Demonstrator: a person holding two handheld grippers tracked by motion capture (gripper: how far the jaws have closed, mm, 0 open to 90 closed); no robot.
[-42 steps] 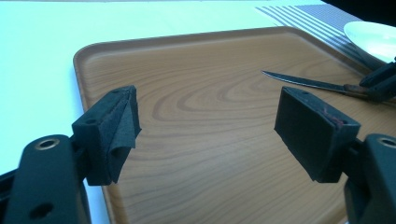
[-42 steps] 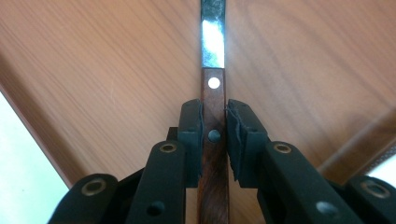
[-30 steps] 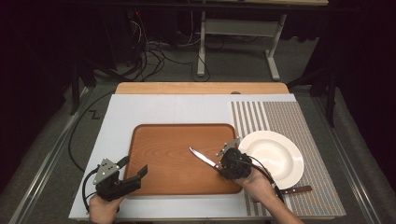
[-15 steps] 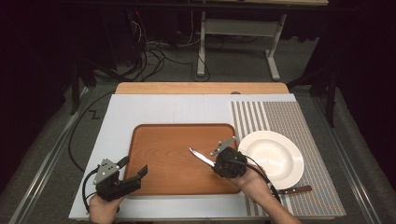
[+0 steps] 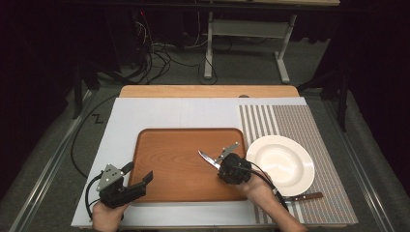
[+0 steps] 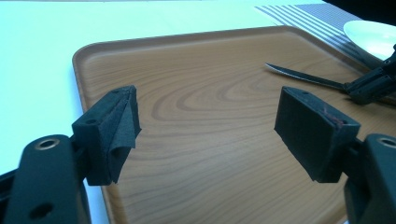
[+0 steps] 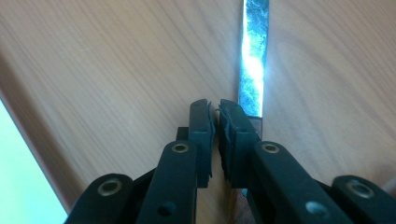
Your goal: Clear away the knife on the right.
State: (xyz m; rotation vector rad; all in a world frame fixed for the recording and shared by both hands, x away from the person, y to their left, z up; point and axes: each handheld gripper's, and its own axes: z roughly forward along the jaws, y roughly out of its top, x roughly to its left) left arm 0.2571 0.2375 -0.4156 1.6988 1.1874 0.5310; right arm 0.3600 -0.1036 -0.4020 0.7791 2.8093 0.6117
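From the high view I see my left gripper (image 5: 137, 181) at the near left corner of the wooden tray (image 5: 179, 145), fingers spread wide with nothing between them; the left gripper view confirms it, both pads apart over bare wood grain. My right gripper (image 5: 216, 163) sits over the right part of the tray, just beside the white plate (image 5: 290, 150). A knife (image 5: 205, 157) lies low over the tray there, its blade pointing up and left from the gripper. In the right gripper view the fingers (image 7: 205, 123) are pressed nearly together, a thin slit left between them, and the shiny blade runs up the wood just beside the right-hand finger, its near end tucked behind that finger. I cannot tell from these views whether the fingers actually pinch the knife or merely rest alongside it. In the left gripper view the blade lies low across the far right of the tray, meeting the other gripper's dark tip. The plate sits on a striped placemat (image 5: 290, 121) on the right of the desk (image 5: 159, 113). Near the plate's front edge, a second utensil with a brown handle (image 5: 304, 196) lies on the mat.
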